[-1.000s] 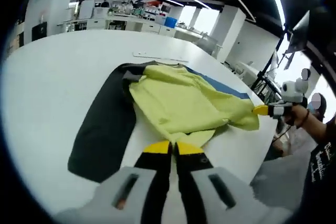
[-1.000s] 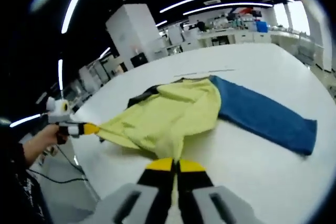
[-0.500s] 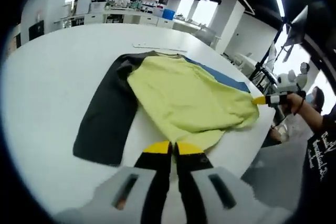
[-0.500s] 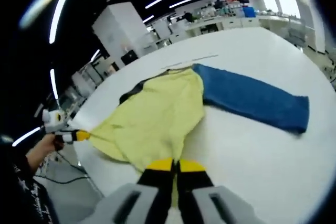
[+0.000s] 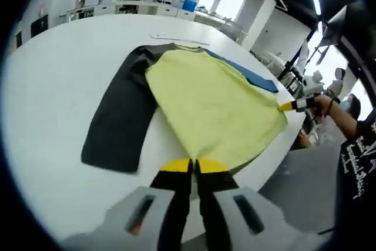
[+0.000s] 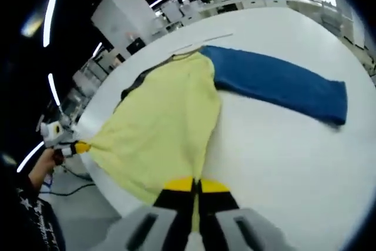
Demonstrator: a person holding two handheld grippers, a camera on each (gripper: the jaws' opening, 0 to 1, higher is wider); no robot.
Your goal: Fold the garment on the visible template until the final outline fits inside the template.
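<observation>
- Garment [image 5: 211, 107] is lying spread on the white surface [image 5: 53, 86]; yellow body panel is stretching flat toward the surface edge nearest the claws.
- Dark sleeve [image 5: 117, 121] is extending out from one side of the yellow body, blue sleeve [image 6: 276, 83] from the opposite side; both are resting flat on the surface.
- Neck end of the garment is pointing away from the claws, toward a thin pale strip [image 5: 176, 40] lying on the surface just beyond the collar.
- Left claw [image 5: 192, 166] is clenching the yellow hem, jaws pressed together w/ fabric betw. them.
- Right claw [image 6: 197, 185] is likewise clamping the hem at the other corner, jaws closed on the cloth.
- In left gripper view the right claw is appearing at the hem corner beside the blue sleeve, held by a hand [image 5: 324, 105].
- In right gripper view the left claw is gripping the hem corner on the dark-sleeve side.
- Template outline: can't tell from these views.
</observation>
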